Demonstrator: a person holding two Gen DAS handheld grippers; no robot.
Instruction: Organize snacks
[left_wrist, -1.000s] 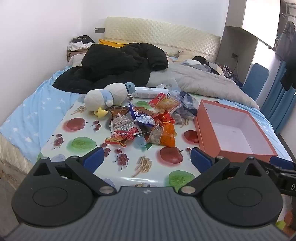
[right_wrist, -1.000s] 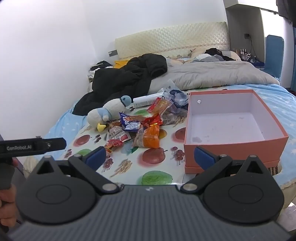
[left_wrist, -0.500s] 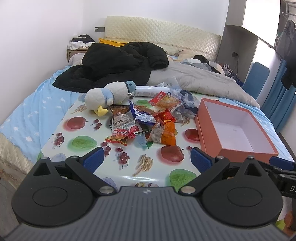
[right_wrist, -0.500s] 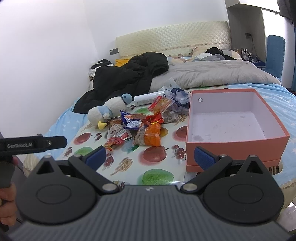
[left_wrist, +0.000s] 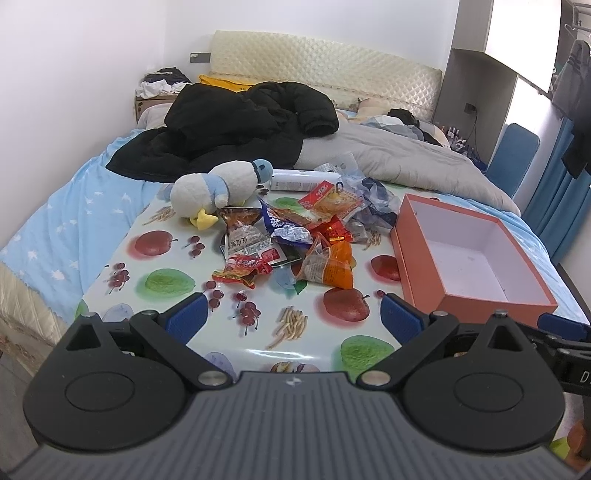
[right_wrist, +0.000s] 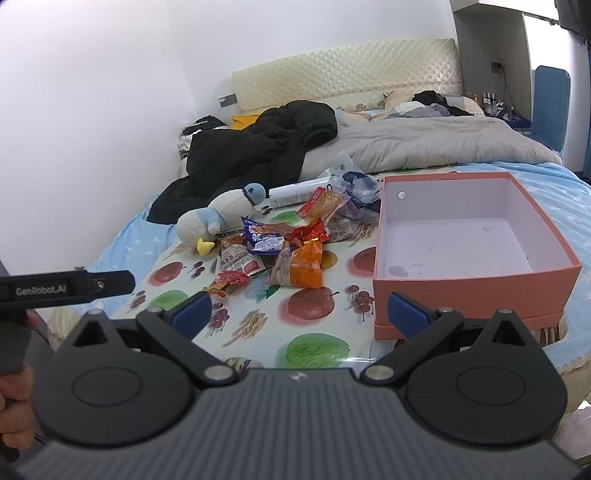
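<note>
So from the left: a plush penguin (left_wrist: 218, 186) lies on its side on the fruit-print cloth (left_wrist: 162, 284) spread over the bed. Just right of it is the messy pile of snack packets (left_wrist: 291, 236), with an orange packet (left_wrist: 328, 267) at the near edge and a white tube (left_wrist: 299, 182) behind. Right of the pile, close but not touching, sits the open salmon-pink box (left_wrist: 421, 280) with nothing inside. The left hand-held gripper (left_wrist: 291, 319) and right hand-held gripper (right_wrist: 299, 314) both hover at the near edge, fingers spread wide, gripping nothing.
</note>
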